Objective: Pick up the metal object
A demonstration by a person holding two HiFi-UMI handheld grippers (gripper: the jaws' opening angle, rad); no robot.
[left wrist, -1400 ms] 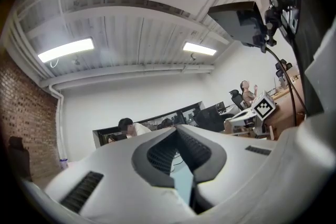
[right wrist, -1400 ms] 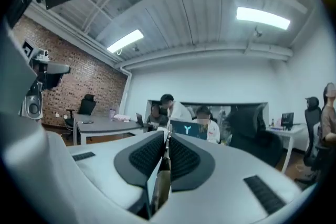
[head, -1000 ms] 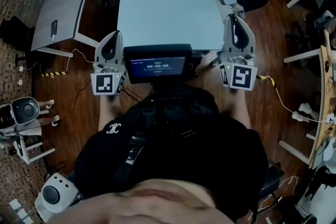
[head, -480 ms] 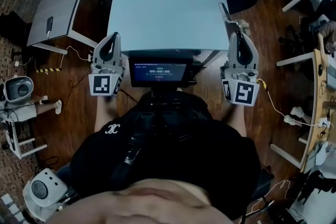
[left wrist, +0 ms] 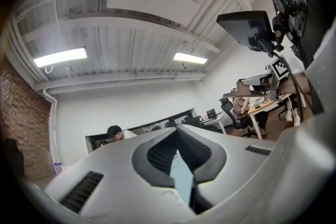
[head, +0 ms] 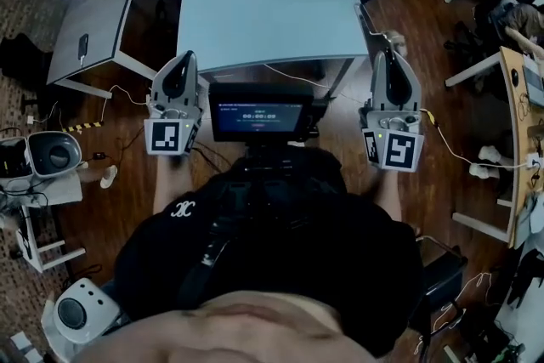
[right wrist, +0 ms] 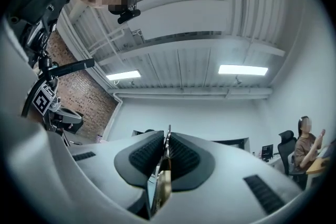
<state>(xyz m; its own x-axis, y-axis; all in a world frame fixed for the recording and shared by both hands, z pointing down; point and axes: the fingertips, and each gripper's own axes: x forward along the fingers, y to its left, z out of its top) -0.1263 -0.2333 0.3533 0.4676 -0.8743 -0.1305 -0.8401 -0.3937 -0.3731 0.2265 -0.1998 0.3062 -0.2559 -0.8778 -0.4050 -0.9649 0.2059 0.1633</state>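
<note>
Right gripper (right wrist: 167, 139) jaws clamped tight on the thin flat metal strip (right wrist: 160, 186), carried just off the pale blue tabletop (head: 272, 4) corner, so the pickup looks done. Left gripper (left wrist: 176, 132) jaws closed, empty, standing by.

Open office, desks (head: 263, 13), swivel chair (right wrist: 285, 140), seated person (right wrist: 306, 148)

The head view is looking steeply down over the person (head: 272, 251) onto the desk (head: 263, 4), the left tongs (head: 181, 57) and the right tongs (head: 389, 53). Each gripper view is riding close behind its own jaws, tilting upward; both are sharing the ceiling (left wrist: 131, 44).
</note>
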